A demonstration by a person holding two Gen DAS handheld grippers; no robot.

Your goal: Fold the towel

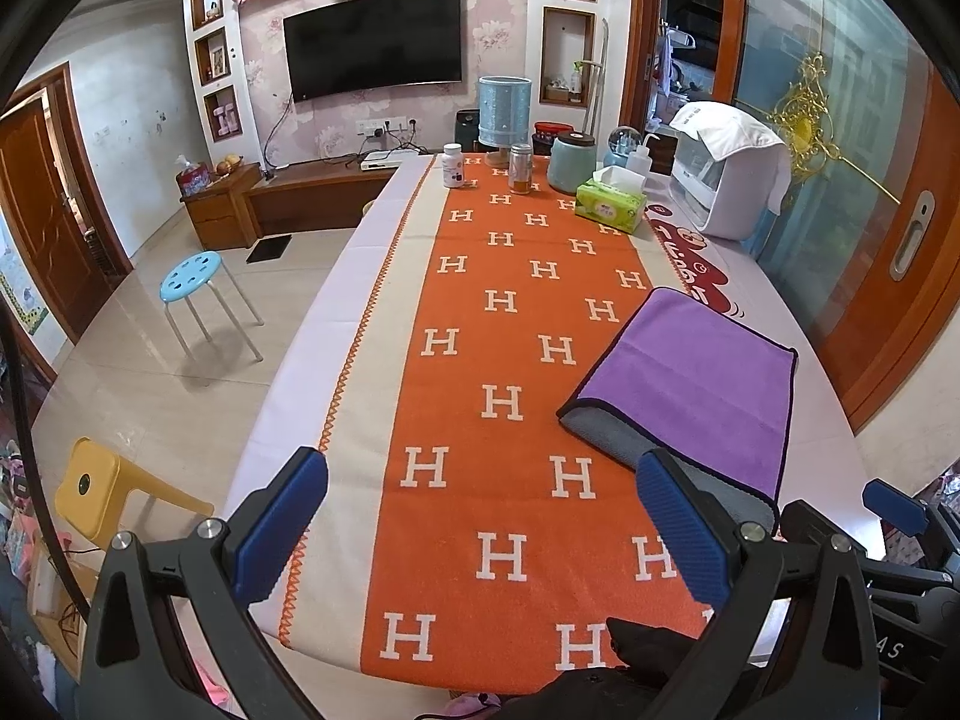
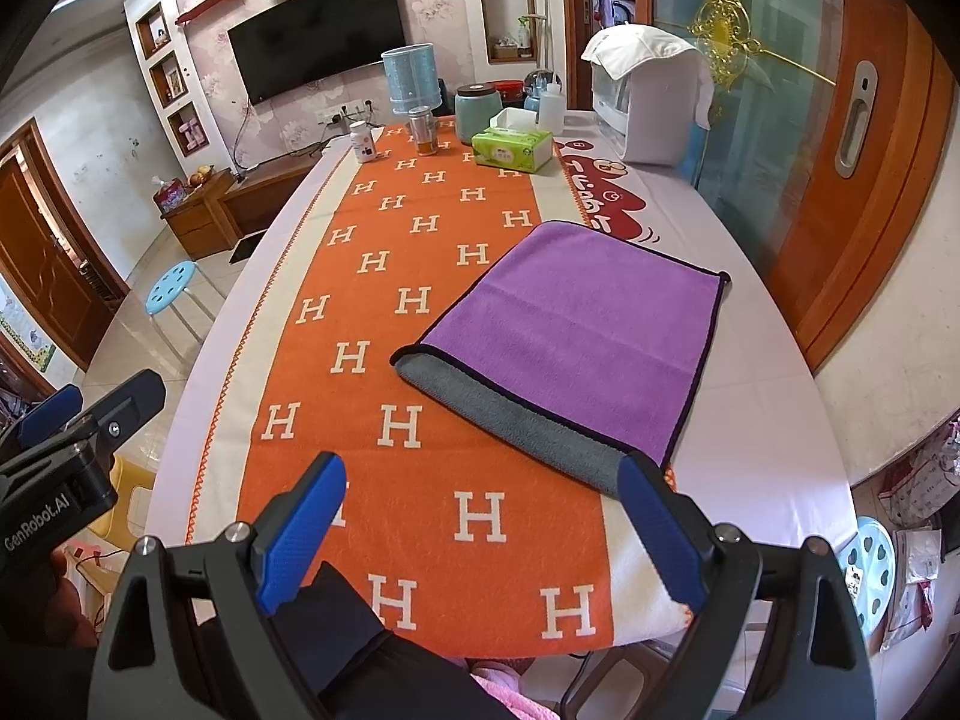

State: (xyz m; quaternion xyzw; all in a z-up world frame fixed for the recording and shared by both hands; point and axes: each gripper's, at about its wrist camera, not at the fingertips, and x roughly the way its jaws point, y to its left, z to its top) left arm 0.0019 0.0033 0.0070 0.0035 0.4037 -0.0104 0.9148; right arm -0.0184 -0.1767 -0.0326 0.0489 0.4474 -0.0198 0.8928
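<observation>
A purple towel (image 1: 696, 372) with a grey underside and dark trim lies folded over on the table, on the right side; its grey layer sticks out at the near edge. It also shows in the right wrist view (image 2: 576, 330). My left gripper (image 1: 480, 516) is open and empty, above the orange cloth, left of the towel's near corner. My right gripper (image 2: 480, 522) is open and empty, just short of the towel's near edge; its right finger (image 2: 654, 516) is by the towel's near right corner. The left gripper also shows in the right wrist view (image 2: 90, 414).
An orange table runner with white H letters (image 1: 510, 360) covers the table. At the far end stand a green tissue box (image 1: 611, 204), bottles (image 1: 453, 165), a jar (image 1: 571, 163), a blue lamp (image 1: 504, 114) and a white appliance (image 1: 720, 180). Stools (image 1: 192, 276) stand on the floor to the left.
</observation>
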